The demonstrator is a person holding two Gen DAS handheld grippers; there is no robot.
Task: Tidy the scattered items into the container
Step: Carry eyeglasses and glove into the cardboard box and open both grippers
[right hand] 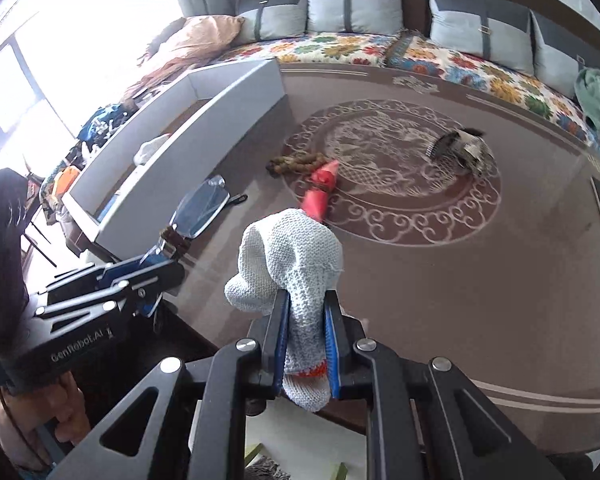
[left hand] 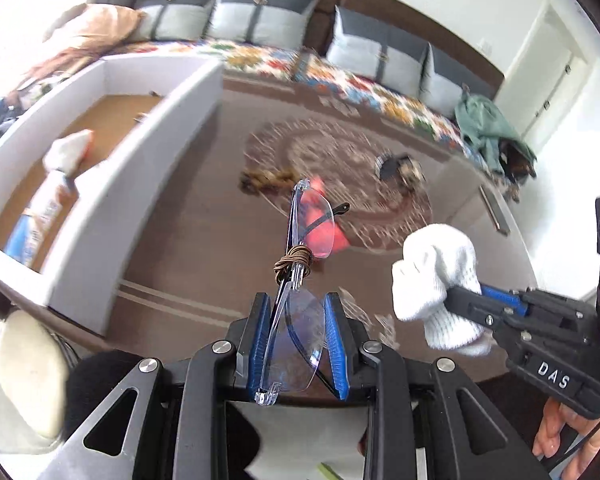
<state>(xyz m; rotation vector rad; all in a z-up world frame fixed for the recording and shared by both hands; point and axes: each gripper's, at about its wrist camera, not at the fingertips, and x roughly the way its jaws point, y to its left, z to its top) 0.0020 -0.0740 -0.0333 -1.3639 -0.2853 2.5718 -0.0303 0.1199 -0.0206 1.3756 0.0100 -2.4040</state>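
With both loads off the tabletop [right hand: 440, 280] for the white open-top box [left hand: 140, 184] at 10 o'clock, left gripper [left hand: 296, 340] pinches folded rimless glasses [left hand: 300, 280] by one lens, right gripper [right hand: 306, 344] pinches a white knitted sock [right hand: 296, 256].

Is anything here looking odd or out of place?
Yes: the glasses held by the left gripper have brown cord wound around the bridge, as if mended. The right gripper holds a white sock.
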